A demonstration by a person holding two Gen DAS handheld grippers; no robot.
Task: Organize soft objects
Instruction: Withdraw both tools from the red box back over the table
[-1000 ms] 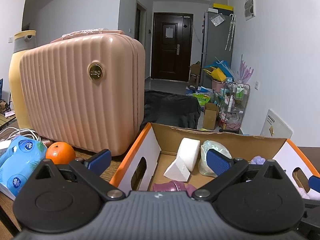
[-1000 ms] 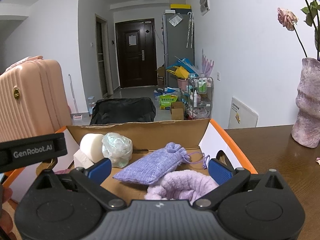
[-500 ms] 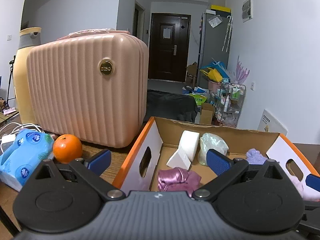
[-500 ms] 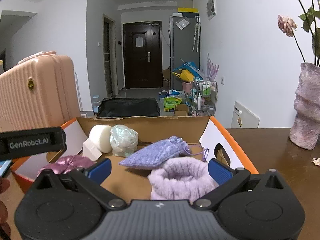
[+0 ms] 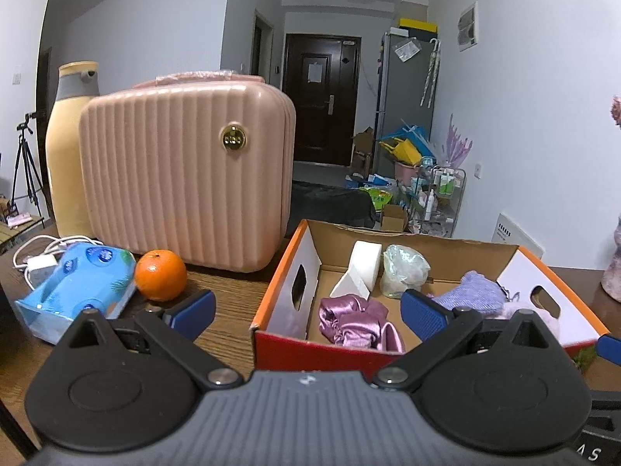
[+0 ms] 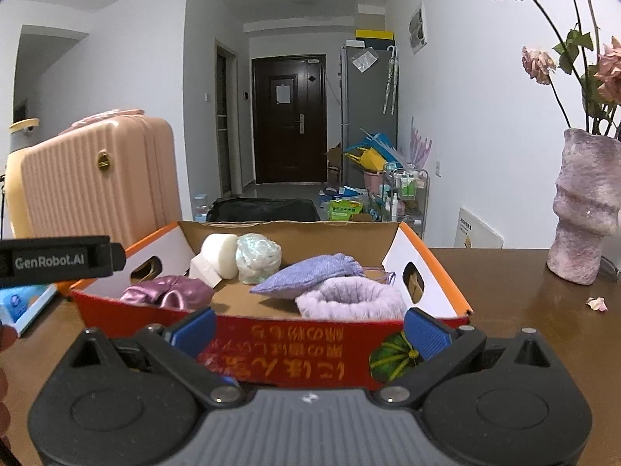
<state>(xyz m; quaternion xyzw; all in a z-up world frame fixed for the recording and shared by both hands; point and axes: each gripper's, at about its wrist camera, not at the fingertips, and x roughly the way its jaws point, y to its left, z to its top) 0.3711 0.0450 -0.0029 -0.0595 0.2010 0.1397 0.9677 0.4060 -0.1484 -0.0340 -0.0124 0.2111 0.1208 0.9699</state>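
Note:
An open cardboard box (image 5: 508, 250) (image 6: 287, 334) with orange rims sits on the wooden table. Inside lie a pink satin cloth (image 5: 355, 320) (image 6: 167, 291), white foam pieces (image 5: 359, 268) (image 6: 217, 256), a crumpled clear bag (image 5: 403, 268) (image 6: 258, 258), a lilac drawstring pouch (image 5: 471, 297) (image 6: 310, 275) and a fluffy lilac band (image 6: 349, 299). My left gripper (image 5: 306, 310) hovers open before the box's left front corner, holding nothing. My right gripper (image 6: 308, 330) stands open in front of the box's red front wall, also holding nothing.
Left of the box stand a pink ribbed case (image 5: 186, 174) and a tall cream bottle (image 5: 68, 147). An orange (image 5: 160, 275), a blue tissue pack (image 5: 77, 287) and a white charger cable (image 5: 39, 256) lie nearby. A purple vase (image 6: 586, 209) with dried roses stands at right.
Both grippers have drawn back and risen from over the box; its front wall and the pink cloth have come into view. Both stay open.

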